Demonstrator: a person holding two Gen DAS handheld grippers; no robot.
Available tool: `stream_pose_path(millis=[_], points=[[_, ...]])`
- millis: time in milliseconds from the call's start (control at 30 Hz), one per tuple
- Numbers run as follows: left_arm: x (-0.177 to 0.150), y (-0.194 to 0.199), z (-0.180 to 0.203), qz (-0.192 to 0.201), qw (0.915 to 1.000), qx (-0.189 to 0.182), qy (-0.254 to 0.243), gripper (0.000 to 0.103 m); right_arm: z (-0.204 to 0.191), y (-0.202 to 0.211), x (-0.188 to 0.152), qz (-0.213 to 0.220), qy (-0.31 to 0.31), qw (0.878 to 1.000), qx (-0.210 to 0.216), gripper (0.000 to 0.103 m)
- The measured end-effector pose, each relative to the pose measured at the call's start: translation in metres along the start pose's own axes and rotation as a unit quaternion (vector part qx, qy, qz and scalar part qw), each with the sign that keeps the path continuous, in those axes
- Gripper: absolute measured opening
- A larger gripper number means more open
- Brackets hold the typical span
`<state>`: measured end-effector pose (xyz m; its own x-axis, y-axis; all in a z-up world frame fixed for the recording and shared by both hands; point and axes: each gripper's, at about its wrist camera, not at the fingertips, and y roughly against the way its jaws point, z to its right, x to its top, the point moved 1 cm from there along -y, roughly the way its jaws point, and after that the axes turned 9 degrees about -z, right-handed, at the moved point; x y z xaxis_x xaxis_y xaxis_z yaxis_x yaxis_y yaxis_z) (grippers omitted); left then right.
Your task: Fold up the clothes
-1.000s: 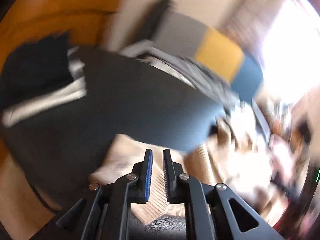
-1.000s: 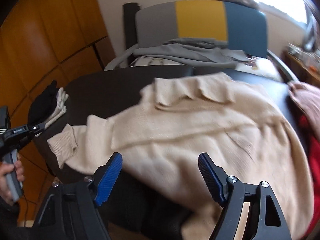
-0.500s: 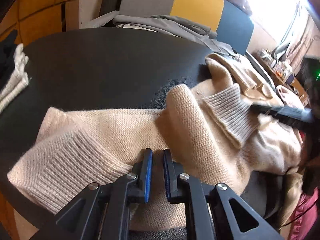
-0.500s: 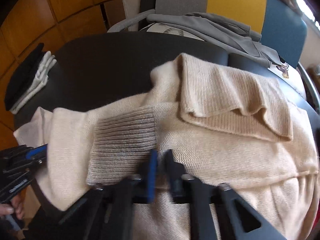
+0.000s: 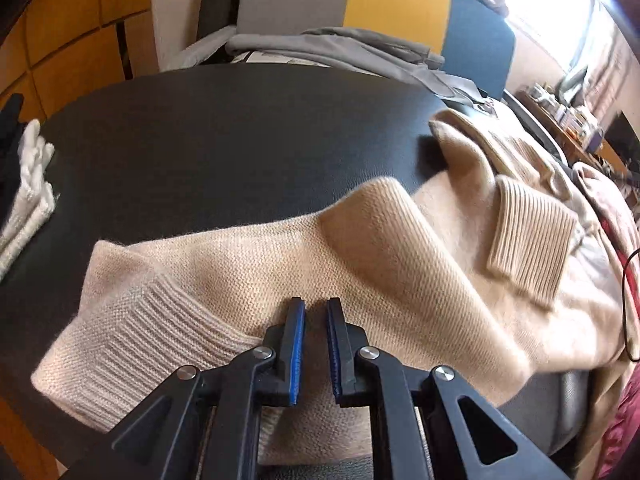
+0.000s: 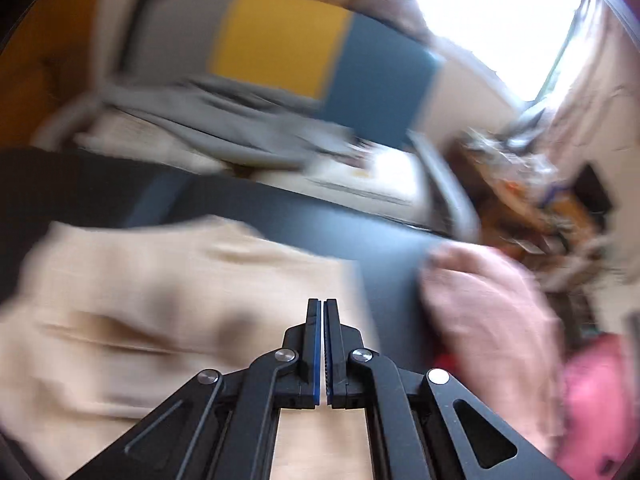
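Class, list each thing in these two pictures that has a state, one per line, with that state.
Beige sweater: lying on the table, sleeve cuff folded over its body.
Left gripper: nearly shut, over the sweater.
Right gripper: shut, nothing between its pads.
Grey garment: draped on the chair.

1. The sweater (image 5: 360,264) lies on the table (image 5: 240,128), spread over its near and right part.
2. One cuffed sleeve end (image 5: 132,344) lies at the sweater's left, near the table's near edge.
3. Another cuff (image 5: 528,240) lies folded over on top of the sweater, toward its right.
4. A small stack of folded cloths (image 5: 28,200) sits at the table's left edge, well apart from the sweater.
5. A chair (image 5: 360,0) stands behind the table, with a garment (image 5: 360,46) draped on its seat.
6. More clothes (image 6: 492,300) lie to the right of the sweater, at the table's right edge.
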<state>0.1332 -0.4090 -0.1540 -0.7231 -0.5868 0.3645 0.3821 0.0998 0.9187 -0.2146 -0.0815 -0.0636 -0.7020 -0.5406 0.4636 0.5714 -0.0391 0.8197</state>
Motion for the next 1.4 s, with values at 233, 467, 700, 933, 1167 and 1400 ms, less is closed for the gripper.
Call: stream_pose_path(millis=[233, 467, 700, 933, 1167, 1400], points=[[0.013, 0.003, -0.005, 0.018, 0.9969, -0.045, 0.062, 0.010, 0.007, -0.028, -0.031, -0.084, -0.103, 0.924, 0.359, 0.005], [-0.002, -0.009, 0.004, 0.002, 0.9979, -0.043, 0.049, 0.011, -0.105, 0.014, -0.068, -0.048, 0.023, 0.934, 0.354, 0.056], [-0.011, -0.010, 0.011, 0.018, 0.9994, -0.028, 0.007, 0.013, -0.193, 0.048, -0.075, 0.035, 0.239, 0.947, 0.212, 0.072], [-0.013, -0.012, 0.006, 0.025, 0.9993, -0.027, -0.011, 0.013, -0.186, 0.020, -0.045, 0.019, 0.187, 0.965, 0.181, 0.008], [0.023, -0.023, -0.009, 0.015, 0.9999, 0.000, -0.008, 0.016, -0.053, 0.003, 0.008, 0.041, 0.072, 0.996, 0.045, 0.008], [0.075, -0.017, -0.025, 0.011, 0.9979, 0.049, 0.042, 0.013, 0.133, -0.034, 0.054, 0.000, -0.091, 0.990, -0.109, 0.008]])
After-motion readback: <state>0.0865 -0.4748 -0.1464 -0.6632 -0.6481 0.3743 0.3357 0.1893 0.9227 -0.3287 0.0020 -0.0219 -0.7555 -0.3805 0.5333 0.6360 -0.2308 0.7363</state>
